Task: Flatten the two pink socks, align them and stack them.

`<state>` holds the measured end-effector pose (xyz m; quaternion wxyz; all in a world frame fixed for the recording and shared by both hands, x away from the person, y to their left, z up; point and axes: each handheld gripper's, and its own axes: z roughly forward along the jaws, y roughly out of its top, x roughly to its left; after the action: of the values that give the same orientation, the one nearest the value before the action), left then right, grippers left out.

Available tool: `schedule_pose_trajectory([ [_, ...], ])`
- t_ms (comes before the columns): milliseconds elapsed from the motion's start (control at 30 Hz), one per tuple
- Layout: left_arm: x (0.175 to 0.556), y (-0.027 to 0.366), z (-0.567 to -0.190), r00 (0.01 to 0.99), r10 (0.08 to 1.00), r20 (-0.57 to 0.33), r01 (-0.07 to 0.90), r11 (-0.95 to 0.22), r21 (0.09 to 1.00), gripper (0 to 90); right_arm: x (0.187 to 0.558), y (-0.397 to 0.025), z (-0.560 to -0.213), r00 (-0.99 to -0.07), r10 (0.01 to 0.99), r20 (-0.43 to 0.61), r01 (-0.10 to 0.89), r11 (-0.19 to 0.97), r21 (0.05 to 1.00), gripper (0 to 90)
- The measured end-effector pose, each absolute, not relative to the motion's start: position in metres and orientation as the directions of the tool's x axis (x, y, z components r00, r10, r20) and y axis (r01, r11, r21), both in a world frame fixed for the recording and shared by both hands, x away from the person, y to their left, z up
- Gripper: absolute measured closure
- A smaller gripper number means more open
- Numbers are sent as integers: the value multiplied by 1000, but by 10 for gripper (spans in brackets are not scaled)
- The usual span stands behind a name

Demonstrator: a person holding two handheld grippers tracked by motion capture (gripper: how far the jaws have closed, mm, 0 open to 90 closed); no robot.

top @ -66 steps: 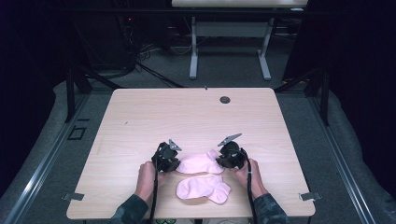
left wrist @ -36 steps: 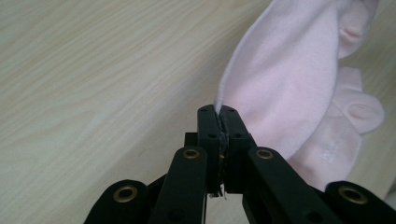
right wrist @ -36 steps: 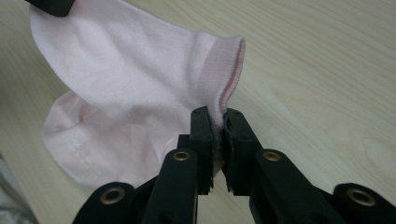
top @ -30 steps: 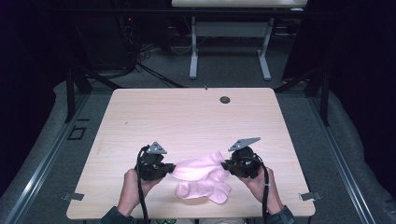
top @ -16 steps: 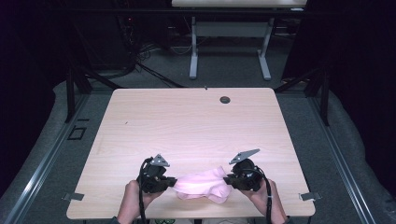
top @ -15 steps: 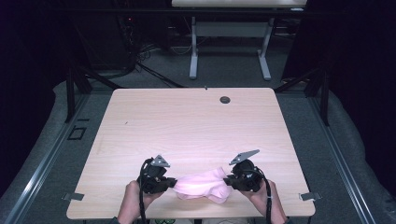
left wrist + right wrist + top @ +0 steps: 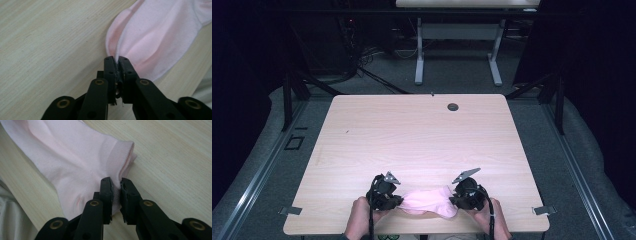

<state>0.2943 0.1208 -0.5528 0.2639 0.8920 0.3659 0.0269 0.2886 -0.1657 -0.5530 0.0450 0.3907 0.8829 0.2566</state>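
Note:
A pink sock [image 7: 427,201] lies near the table's front edge, stretched between my two grippers, with a second pink sock apparently under it. My left gripper [image 7: 396,200] is shut on the sock's left end; in the left gripper view the jaws [image 7: 116,60] pinch a fold of the pink sock [image 7: 155,32]. My right gripper [image 7: 457,200] grips the right end. Seen from the right gripper view, its jaws [image 7: 116,182] clamp the ribbed cuff of the sock [image 7: 75,157], fabric between them. Both hands rest at the table's edge.
The wooden table [image 7: 412,140] has a dark round grommet [image 7: 453,106] at the far middle. The front edge lies just behind my hands. Another table's white legs [image 7: 419,50] stand on the floor beyond. Light clothing [image 7: 12,220] shows past the edge.
Both grippers have pulled the farther sock back toward the front edge and onto the nearer sock. Over the last half second they have hardly moved.

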Motion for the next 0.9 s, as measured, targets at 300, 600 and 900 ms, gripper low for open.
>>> schedule_pose_trajectory([
  [300,295,137,-543,693,714,-104,639,-541,547,352,287,-173,-549,-690,716,106,651,550,524,554],
  [600,297,174,-530,618,782,-77,648,-452,613,192,284,-201,-531,-647,756,102,634,458,624,209],
  [900,296,207,-539,547,835,-61,680,-401,614,140,282,-237,-531,-585,807,82,637,394,662,67],
])
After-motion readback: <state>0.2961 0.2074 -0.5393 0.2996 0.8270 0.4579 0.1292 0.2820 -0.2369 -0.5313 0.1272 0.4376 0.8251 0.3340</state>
